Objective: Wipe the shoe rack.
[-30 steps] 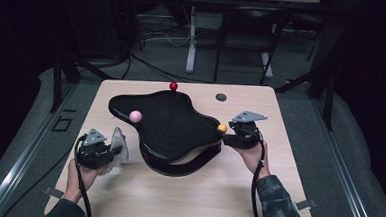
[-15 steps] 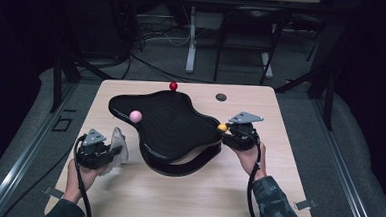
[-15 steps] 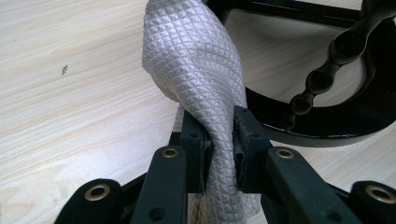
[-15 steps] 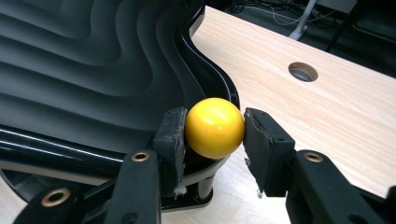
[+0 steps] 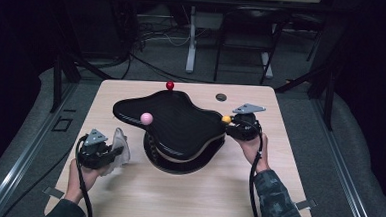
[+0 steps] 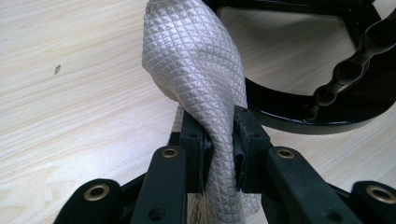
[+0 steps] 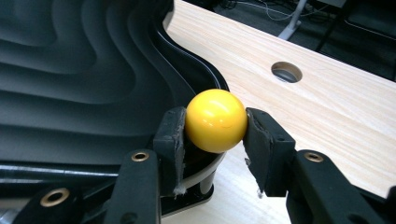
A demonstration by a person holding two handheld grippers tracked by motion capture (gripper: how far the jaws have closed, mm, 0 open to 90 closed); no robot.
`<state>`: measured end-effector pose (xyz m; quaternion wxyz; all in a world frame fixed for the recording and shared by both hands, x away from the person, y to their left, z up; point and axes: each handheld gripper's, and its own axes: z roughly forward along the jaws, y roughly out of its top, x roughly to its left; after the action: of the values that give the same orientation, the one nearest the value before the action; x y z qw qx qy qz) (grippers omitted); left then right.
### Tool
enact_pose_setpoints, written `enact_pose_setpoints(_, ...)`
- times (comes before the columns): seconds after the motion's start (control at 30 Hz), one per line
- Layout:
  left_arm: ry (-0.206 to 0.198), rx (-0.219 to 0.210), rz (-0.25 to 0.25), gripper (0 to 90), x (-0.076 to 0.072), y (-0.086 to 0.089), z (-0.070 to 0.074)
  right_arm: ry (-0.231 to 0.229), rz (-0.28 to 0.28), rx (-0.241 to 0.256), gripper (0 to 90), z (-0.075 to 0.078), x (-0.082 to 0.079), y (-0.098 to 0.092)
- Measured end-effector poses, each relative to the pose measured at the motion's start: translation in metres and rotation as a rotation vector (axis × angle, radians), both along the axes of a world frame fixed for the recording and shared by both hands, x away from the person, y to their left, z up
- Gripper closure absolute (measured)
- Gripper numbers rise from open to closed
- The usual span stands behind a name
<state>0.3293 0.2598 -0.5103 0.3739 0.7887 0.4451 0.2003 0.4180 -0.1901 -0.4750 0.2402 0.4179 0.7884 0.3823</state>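
My right claw [image 7: 212, 128] grips the yellow ball [image 7: 215, 120] at the black stand [image 5: 180, 123]; my left claw [image 6: 219, 140] pinches the grey cloth [image 6: 201, 84]. Next, I think, comes wiping the stand, gently.

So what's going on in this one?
A person at a light wooden table works with two handheld tongs. The left tongs are clamped on a silvery quilted cloth beside a black wavy-topped stand. The right tongs grip a yellow ball at the stand's right edge. A pink ball and a red ball sit at the stand's other edges.
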Motion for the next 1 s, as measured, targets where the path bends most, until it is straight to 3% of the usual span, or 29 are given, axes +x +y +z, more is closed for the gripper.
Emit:
enact_pose_setpoints(0.33, 0.007, 0.007, -0.010, 75.7, 0.001, -0.003, -0.001, 0.026, -0.066, -0.040, 58.7, -0.001, 0.030, 0.002)
enact_pose_setpoints(0.63, 0.002, 0.001, -0.006, 75.8, 0.001, -0.003, 0.000, 0.026, -0.092, -0.040, 59.8, 0.004, 0.029, 0.004)
enact_pose_setpoints(0.9, 0.006, 0.008, -0.014, 75.7, 0.002, -0.004, -0.001, 0.020, -0.112, -0.023, 59.6, 0.002, 0.044, 0.003)
enact_pose_setpoints(0.97, 0.001, 0.007, -0.018, 75.6, 0.002, -0.005, 0.000, 0.042, -0.117, -0.016, 57.4, 0.005, 0.050, 0.002)
enact_pose_setpoints(1.0, 0.001, 0.007, -0.018, 75.6, 0.002, -0.005, 0.000, 0.047, -0.118, -0.011, 52.0, 0.006, 0.049, 0.002)
